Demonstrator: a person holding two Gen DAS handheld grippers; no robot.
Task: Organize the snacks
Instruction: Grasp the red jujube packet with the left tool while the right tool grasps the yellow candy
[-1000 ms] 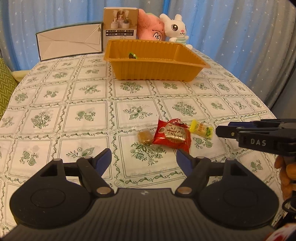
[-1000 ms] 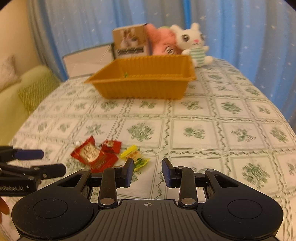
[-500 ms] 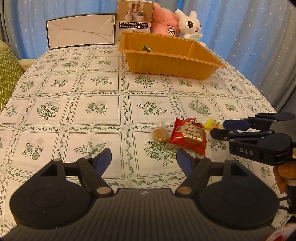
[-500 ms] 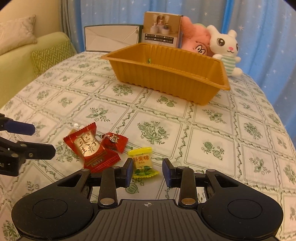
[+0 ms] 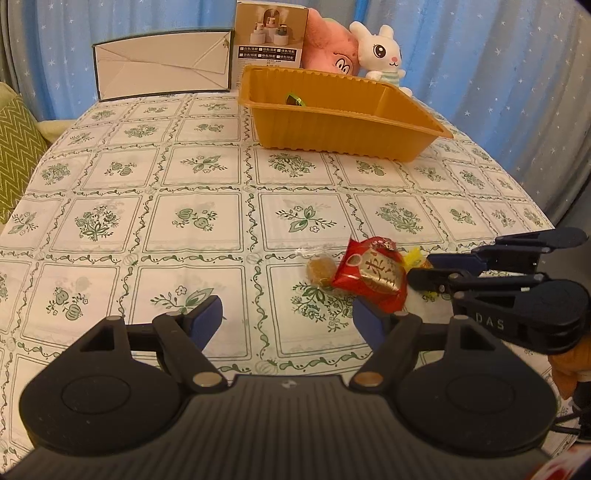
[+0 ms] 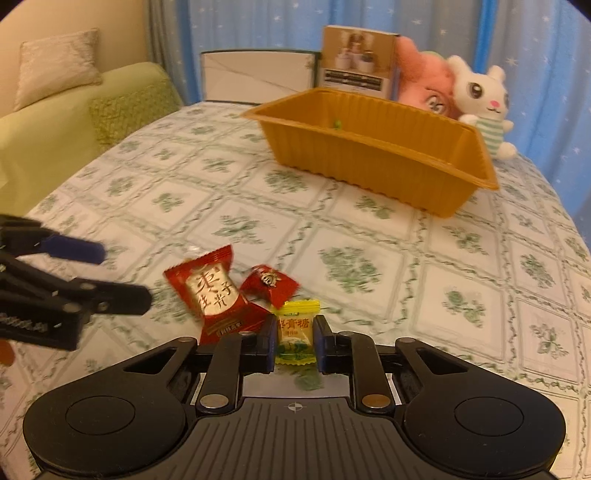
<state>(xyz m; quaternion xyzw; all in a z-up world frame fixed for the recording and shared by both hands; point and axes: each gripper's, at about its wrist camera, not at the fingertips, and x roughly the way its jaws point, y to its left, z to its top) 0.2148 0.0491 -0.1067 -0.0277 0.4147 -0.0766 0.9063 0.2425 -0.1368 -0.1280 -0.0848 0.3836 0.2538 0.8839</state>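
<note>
A yellow candy point(image 6: 295, 328) lies on the tablecloth between the pads of my right gripper point(image 6: 295, 338), whose jaws are closing and touch its sides. Just left of it lie a small red candy point(image 6: 269, 284) and a large red packet point(image 6: 214, 295). In the left wrist view a brown candy in clear wrap point(image 5: 320, 269) sits left of the red packet point(image 5: 373, 273). My left gripper point(image 5: 286, 317) hovers open just short of these, nothing between its fingers. The orange tray point(image 5: 343, 129) stands at the far side with one green candy point(image 5: 294, 99) inside.
Behind the tray stand a printed box point(image 5: 271, 35), a pink plush point(image 5: 328, 48) and a white rabbit plush point(image 5: 380, 51). A white folded card point(image 5: 162, 64) stands at the back left. A green sofa point(image 6: 74, 125) lies beyond the table's left edge.
My right gripper moved in over the yellow candy and narrowed its jaws onto it. The left gripper stayed open and nearly still.
</note>
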